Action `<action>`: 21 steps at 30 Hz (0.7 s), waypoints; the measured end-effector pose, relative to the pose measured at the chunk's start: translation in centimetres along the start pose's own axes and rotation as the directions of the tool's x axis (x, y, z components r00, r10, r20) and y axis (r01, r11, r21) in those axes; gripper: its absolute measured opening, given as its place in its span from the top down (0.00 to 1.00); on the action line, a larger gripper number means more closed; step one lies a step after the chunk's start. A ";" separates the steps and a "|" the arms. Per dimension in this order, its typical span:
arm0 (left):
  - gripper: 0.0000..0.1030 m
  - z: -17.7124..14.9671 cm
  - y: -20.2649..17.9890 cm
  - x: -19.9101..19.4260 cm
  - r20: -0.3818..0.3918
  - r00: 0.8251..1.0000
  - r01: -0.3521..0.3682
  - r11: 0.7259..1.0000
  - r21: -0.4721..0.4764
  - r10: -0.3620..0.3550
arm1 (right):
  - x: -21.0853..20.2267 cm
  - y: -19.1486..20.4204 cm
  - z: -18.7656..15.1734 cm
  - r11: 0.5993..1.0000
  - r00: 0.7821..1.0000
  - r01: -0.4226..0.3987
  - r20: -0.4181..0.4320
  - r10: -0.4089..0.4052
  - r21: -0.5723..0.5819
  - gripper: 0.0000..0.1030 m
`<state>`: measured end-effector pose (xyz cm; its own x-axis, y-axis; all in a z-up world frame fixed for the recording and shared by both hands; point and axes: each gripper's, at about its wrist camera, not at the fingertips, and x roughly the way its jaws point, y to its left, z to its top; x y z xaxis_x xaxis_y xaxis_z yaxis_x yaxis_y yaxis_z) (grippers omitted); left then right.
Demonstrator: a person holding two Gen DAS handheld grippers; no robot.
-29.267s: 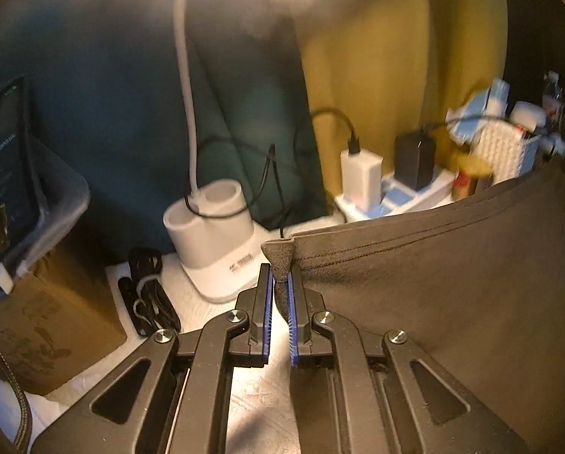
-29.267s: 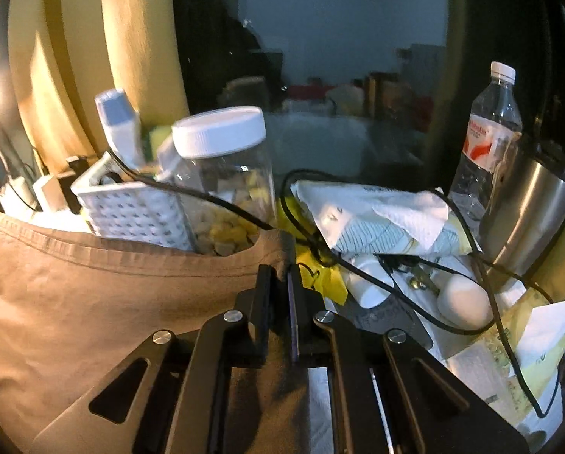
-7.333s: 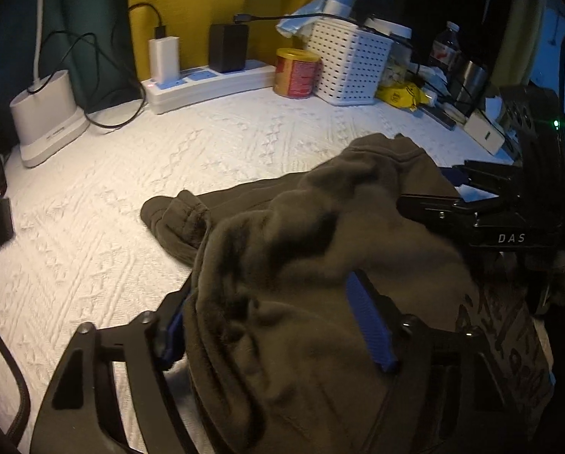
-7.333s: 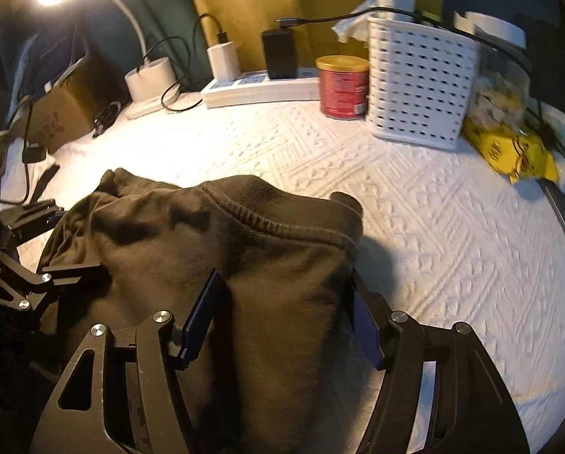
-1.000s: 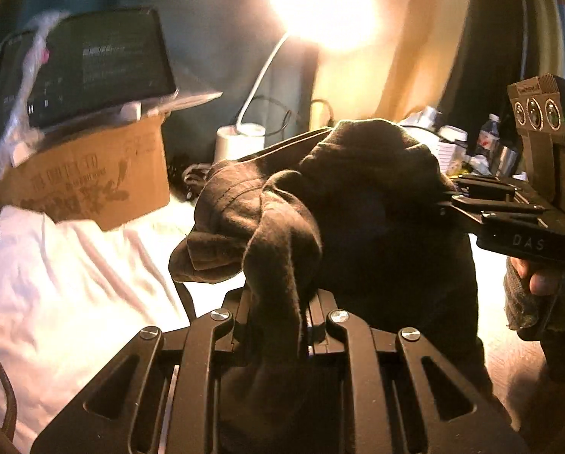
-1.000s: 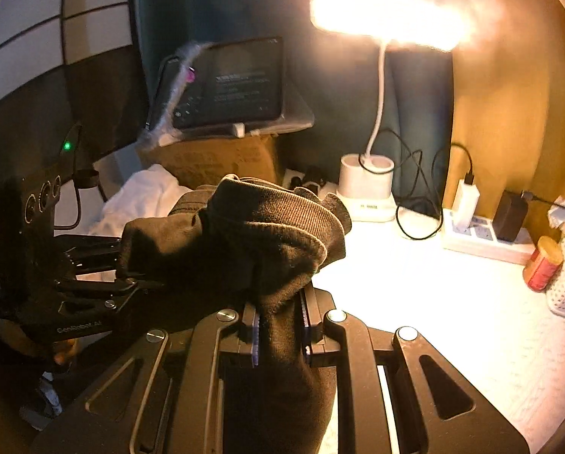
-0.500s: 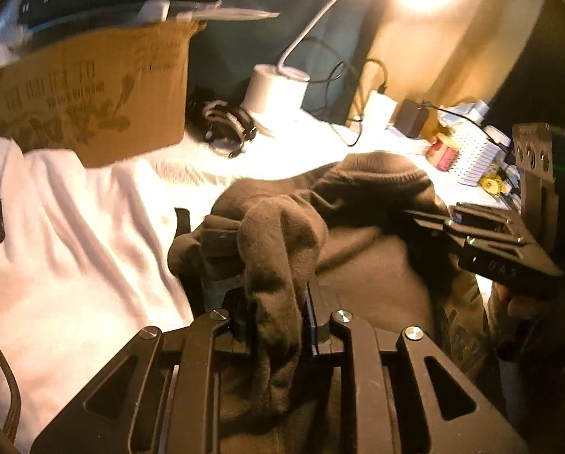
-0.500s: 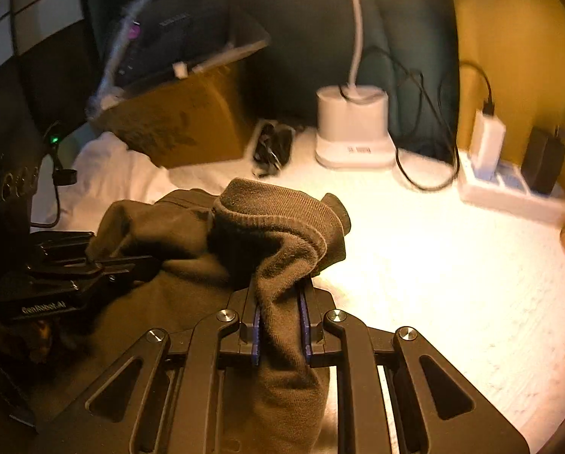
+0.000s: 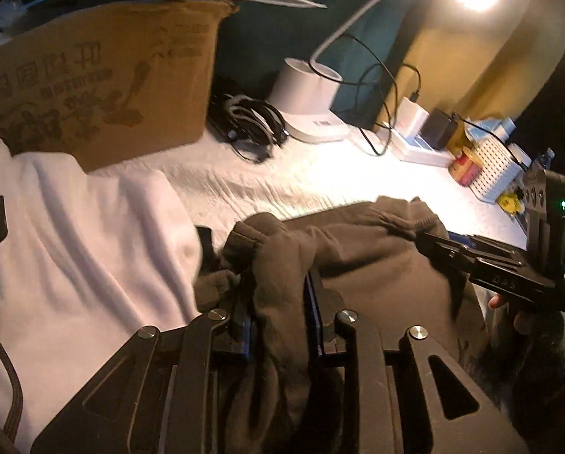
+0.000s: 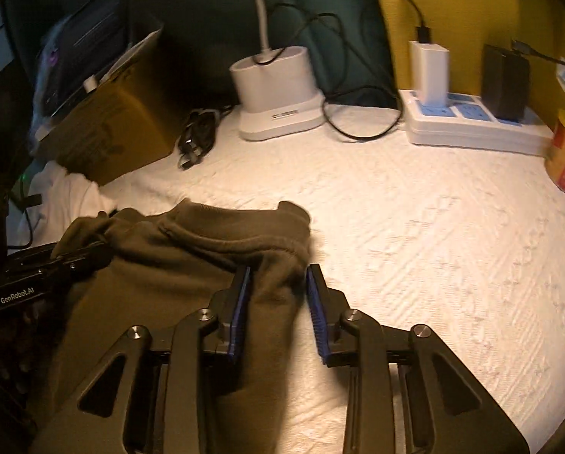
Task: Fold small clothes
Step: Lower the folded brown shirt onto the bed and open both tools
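Now the brown garment (image 10: 176, 265) lies bunched on the white quilted counter (image 10: 414, 246), on the near side of the lamp base (image 10: 278, 94) and well apart from it. The right gripper (image 10: 277, 295) has its fingers (image 10: 240, 302) opening; a fold of cloth sits between them, touching the left pad, while the right pad stands clear of it. The left gripper (image 9: 276, 310) is also opening, though more slowly, and a thick wad of fabric still fills the gap between its fingers (image 9: 314, 302), which look to press on it.

To release well, I would let both ends drop together so the folded edge nearest the lamp base lands straight. Easing the left side free first risks dragging the bundle askew. Once loose, both grippers should draw back toward the person, away from the lamp base, without snagging the ribbed hem (image 10: 237, 244).
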<state>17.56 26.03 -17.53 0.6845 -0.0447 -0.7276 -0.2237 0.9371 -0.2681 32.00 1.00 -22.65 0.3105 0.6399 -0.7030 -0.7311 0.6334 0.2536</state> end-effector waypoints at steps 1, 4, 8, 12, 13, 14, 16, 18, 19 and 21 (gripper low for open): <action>0.77 0.1 0.2 -0.1 0.009 1.000 -0.009 1.000 -0.005 0.009 | -0.2 -0.3 0.1 1.000 1.000 0.011 0.010 -0.011 0.011 0.64; 0.77 0.6 0.5 -0.3 0.027 0.999 -0.035 0.999 -0.004 0.035 | -0.4 -1.0 0.4 0.999 0.999 0.030 0.026 -0.031 0.040 0.56; 0.77 0.8 0.3 -0.2 0.025 0.998 -0.056 0.998 0.024 0.056 | -0.5 -1.2 0.6 0.998 0.998 0.044 0.034 -0.046 0.046 0.55; 0.77 1.0 1.1 -0.9 0.037 0.999 -0.028 0.999 -0.024 0.029 | -0.6 -1.1 0.6 0.997 0.997 0.071 0.040 -0.073 0.033 0.55; 0.77 1.1 1.3 -1.3 0.044 0.999 -0.028 0.999 -0.034 0.029 | -0.7 -1.2 0.6 0.996 0.996 0.082 0.043 -0.083 0.032 0.54; 0.76 1.2 1.6 -1.8 0.055 0.998 -0.040 0.998 -0.041 0.042 | -0.9 -1.4 0.6 0.995 0.994 0.095 0.047 -0.096 0.034 0.52; 0.76 1.2 2.2 -2.8 0.073 0.996 -0.043 0.998 -0.050 0.046 | -1.1 -1.8 0.5 0.992 0.992 0.118 0.047 -0.120 0.043 0.41; 0.76 1.1 2.3 -3.6 0.085 0.996 -0.030 0.999 -0.045 0.033 | -1.3 -2.1 0.3 0.991 0.991 0.124 0.042 -0.126 0.049 0.41; 0.76 1.0 2.2 -4.1 0.091 0.995 -0.032 0.999 -0.030 0.034 | -1.4 -2.0 0.3 0.991 0.991 0.127 0.043 -0.129 0.050 0.41; 0.76 0.7 1.7 -4.8 0.102 0.994 -0.039 0.999 -0.004 0.040 | -1.8 -1.9 0.1 0.990 0.989 0.134 0.048 -0.137 0.050 0.40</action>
<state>14.34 28.11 -14.04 0.7423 0.0278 -0.6695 -0.2531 0.9367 -0.2417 32.91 -1.31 -21.81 0.4362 0.5674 -0.6984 -0.6514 0.7346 0.1900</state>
